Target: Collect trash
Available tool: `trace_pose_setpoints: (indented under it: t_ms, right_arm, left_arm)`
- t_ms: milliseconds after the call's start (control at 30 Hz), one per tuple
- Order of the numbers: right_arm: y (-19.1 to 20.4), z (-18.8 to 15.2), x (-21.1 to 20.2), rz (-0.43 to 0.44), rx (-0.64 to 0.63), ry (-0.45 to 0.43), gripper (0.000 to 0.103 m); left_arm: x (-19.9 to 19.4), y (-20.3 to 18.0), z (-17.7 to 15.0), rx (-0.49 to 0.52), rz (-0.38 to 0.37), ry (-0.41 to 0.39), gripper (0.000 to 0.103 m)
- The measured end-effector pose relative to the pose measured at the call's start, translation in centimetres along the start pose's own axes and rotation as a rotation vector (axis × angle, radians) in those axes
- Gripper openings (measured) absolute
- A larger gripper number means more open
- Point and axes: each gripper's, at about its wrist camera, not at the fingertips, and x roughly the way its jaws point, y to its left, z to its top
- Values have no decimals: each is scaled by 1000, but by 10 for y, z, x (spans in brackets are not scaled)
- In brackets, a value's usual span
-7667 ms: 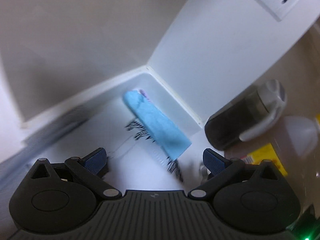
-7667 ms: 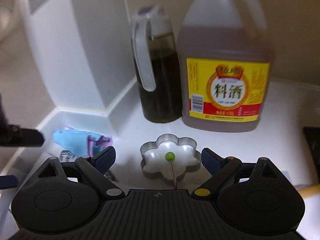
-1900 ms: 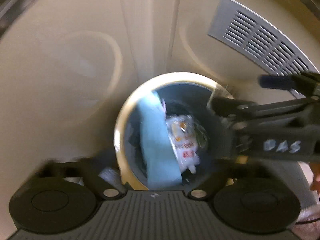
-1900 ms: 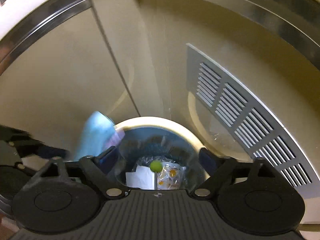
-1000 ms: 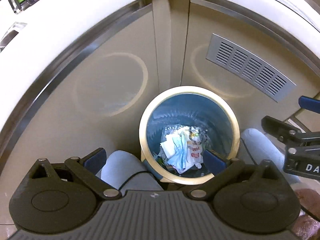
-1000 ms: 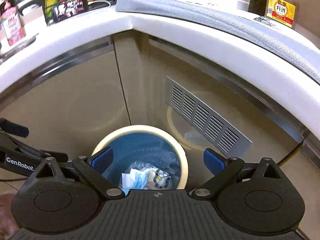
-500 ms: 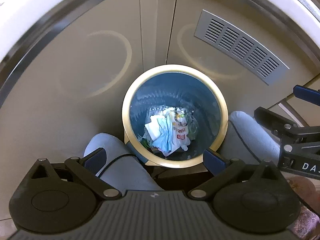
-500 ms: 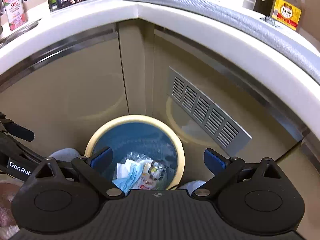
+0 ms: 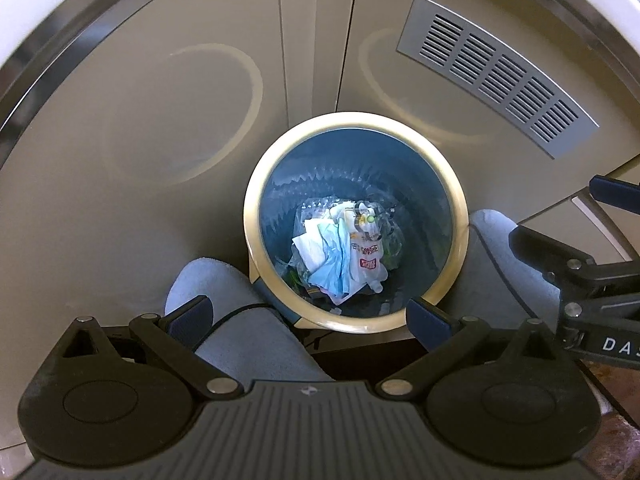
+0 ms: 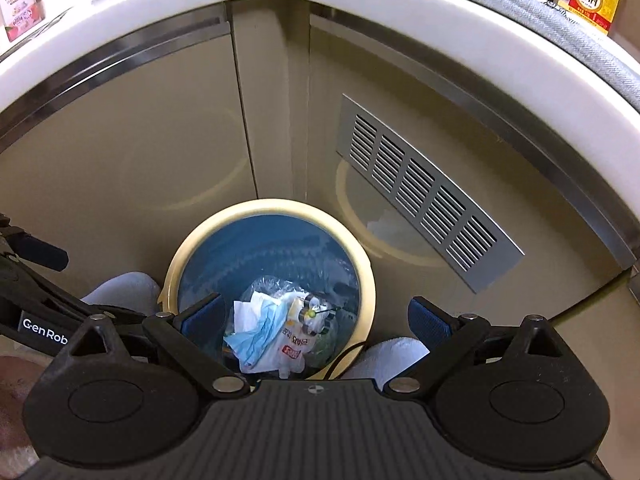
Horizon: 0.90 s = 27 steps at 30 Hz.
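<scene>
Trash (image 9: 336, 256), including the blue wrapper (image 9: 332, 268) held seconds ago, now lies at the bottom of the cream-rimmed bin (image 9: 256, 200). Left gripper (image 9: 308, 314) and right gripper (image 10: 316, 314) both hover above it, jaws spread, empty.

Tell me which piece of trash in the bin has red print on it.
The white plastic pouch lying right of the crumpled blue wrapper in the bin. It alone carries a red label; the white paper beside them is plain.
</scene>
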Motion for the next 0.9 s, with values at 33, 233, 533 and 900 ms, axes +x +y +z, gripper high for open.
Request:
trace_pose_setpoints:
  t_ms: [33, 233, 533, 900]
  right_arm:
    - [0, 0, 1, 0, -1, 4, 98]
    - [4, 1, 6, 4, -12, 29, 98]
    - [4, 2, 9, 10, -14, 46, 98]
    - [2, 1, 9, 15, -3, 46, 98]
  left_arm:
    - [1, 0, 0, -1, 1, 2, 103]
    - [7, 1, 1, -2, 8, 13, 103]
    - [8, 0, 2, 3, 23, 12, 103]
    - [5, -1, 2, 11, 38, 6, 103]
